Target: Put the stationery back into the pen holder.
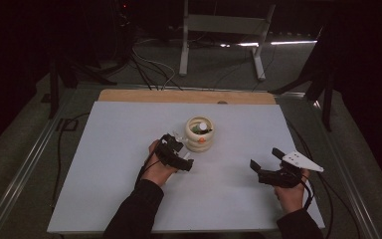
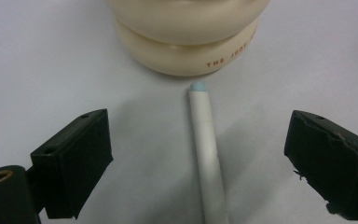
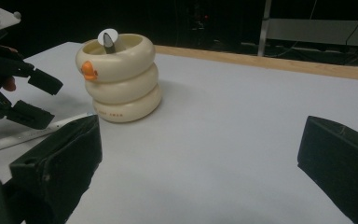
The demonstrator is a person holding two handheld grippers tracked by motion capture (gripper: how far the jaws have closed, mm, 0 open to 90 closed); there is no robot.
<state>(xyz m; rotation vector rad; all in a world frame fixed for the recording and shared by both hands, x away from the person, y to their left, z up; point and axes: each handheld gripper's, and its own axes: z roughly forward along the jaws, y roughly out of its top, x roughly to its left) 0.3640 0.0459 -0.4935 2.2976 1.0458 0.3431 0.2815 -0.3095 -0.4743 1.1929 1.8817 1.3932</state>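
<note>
A cream holder (image 1: 199, 134) made of three stacked rings, with an orange beak on its side, stands mid-table; a grey-tipped object (image 3: 107, 38) sticks up inside it. In the left gripper view a white pen (image 2: 206, 149) with a pale blue tip lies on the table, its tip almost at the base of the holder (image 2: 186, 42). My left gripper (image 2: 199, 135) is open, one jaw on each side of the pen and neither touching it. My left gripper (image 1: 183, 153) sits just left of the holder. My right gripper (image 1: 267, 158) is open and holds nothing, farther right.
The white board (image 1: 104, 164) covers most of the table, with a wooden strip (image 1: 179, 96) along its far edge. Cables (image 1: 149, 69) and a metal stand (image 1: 224, 30) lie beyond the table. From the right gripper view, the left gripper (image 3: 39, 98) is beside the holder (image 3: 119, 81).
</note>
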